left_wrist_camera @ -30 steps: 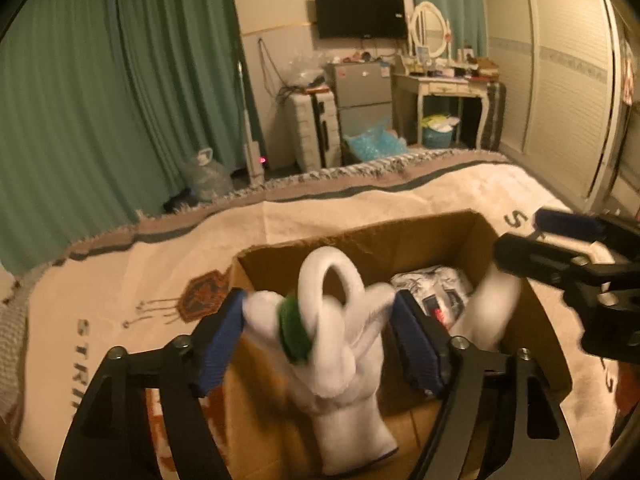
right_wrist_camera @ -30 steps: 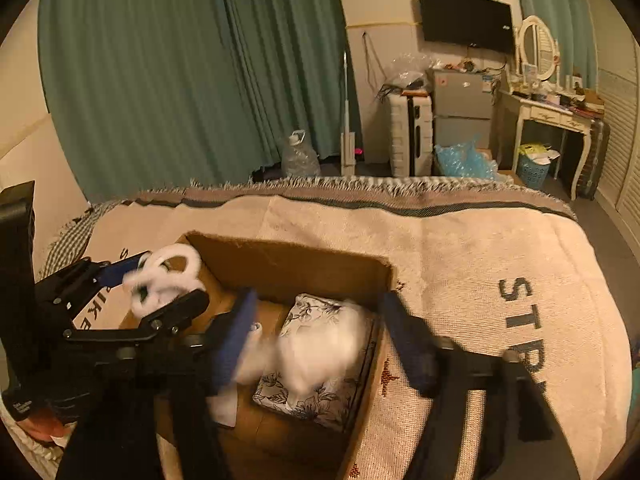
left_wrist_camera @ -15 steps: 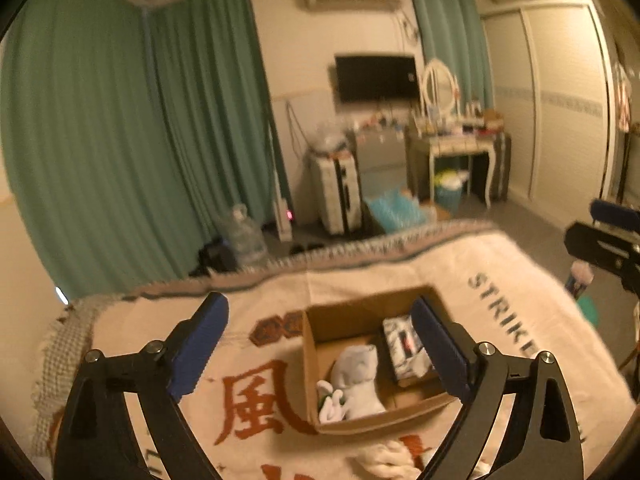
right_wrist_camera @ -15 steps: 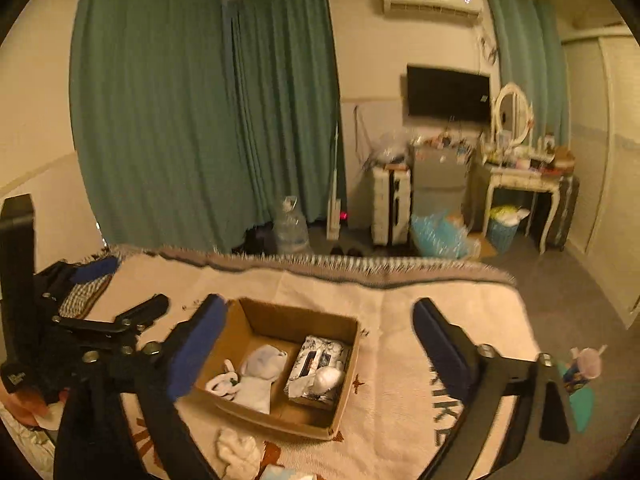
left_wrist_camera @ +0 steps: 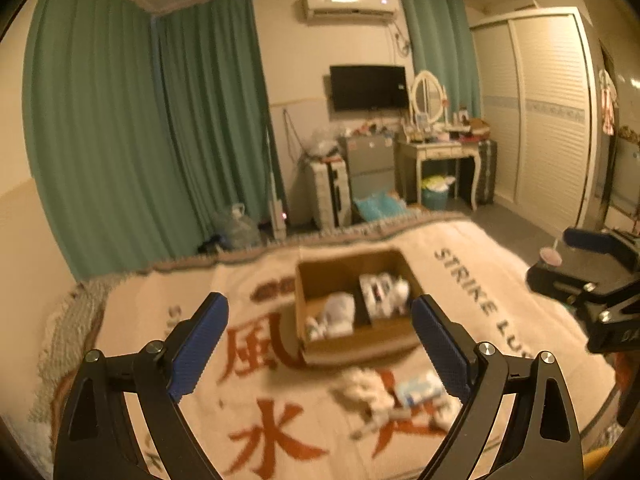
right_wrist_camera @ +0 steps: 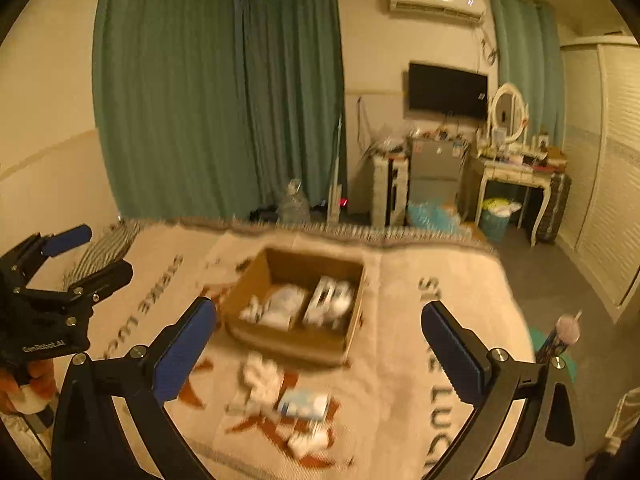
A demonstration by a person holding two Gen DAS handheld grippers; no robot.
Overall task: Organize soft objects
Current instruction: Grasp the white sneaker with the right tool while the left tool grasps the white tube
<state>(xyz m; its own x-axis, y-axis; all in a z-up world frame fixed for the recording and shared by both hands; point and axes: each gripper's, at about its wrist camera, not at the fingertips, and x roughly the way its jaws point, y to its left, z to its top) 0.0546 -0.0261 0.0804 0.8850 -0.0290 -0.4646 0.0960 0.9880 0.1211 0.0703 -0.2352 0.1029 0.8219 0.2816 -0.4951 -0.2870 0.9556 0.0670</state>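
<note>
Blanket (left_wrist_camera: 460,248) lettered "STRIKE", cardboard box (left_wrist_camera: 352,344) holding soft items, left claw (left_wrist_camera: 320,340) and right claw (right_wrist_camera: 320,344) spread, empty.

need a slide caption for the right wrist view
Open right gripper raised above a cardboard box of soft items on the blanket, loose white cloths left in front.
</note>
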